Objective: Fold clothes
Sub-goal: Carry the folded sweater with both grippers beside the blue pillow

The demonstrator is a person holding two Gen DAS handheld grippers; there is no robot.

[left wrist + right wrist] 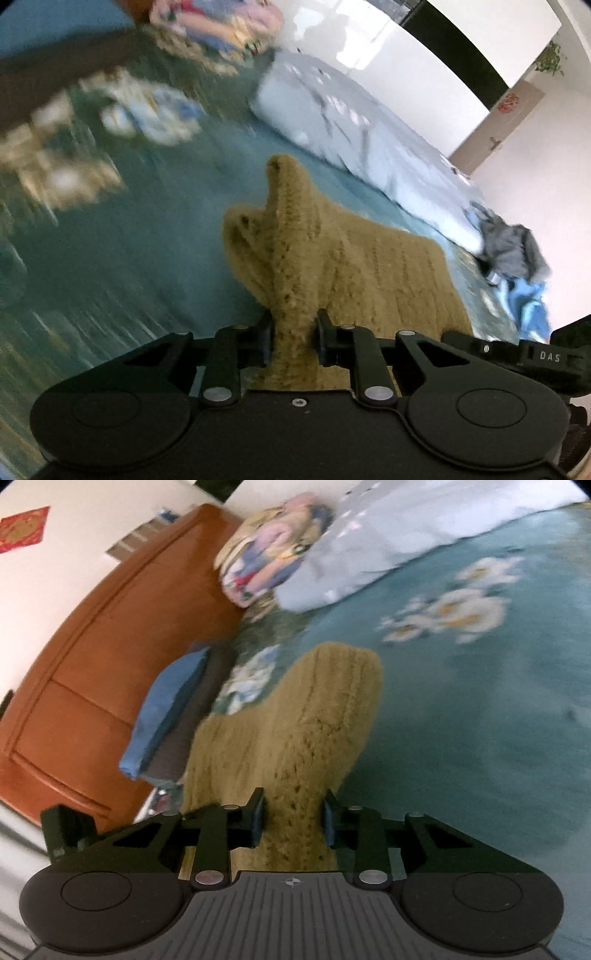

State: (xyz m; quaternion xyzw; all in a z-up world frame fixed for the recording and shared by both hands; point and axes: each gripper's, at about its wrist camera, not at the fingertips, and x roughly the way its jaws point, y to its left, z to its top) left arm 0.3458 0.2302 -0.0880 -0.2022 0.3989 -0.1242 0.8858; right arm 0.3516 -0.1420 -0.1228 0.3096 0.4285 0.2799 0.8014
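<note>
Centrally, a tan knitted sweater [332, 258] lies on the teal floral bedspread [129, 258], with both hand-held grippers clamped on it. The left hand-held gripper [293, 338] has its two fingers closed onto a bunched ridge of the knit, which rises between them and stands up in a narrow peak ahead of the camera; the rest of the garment spreads flat to the right of that ridge. In the right wrist view the right hand-held gripper [293, 821] likewise pinches a thick fold of the same sweater [306, 731], the fabric running forward from the pads in a broad rounded lobe, with another part of it lying lower to the left.

Beyond the sweater in the left view, a pale blue quilt [351, 122] stretches along the far side of the bed, and at its near end sits a crumpled grey garment [513, 247] touching a bright blue cloth [532, 310]. A colourful patterned pillow [221, 26] lies at the head of the bed.

From the right view, a folded blue garment [166, 709] stacked against a dark brown one [195, 720] rests just beside the sweater's left edge, close to the orange-brown wooden headboard [92, 664]. Both views are smeared by motion blur.
</note>
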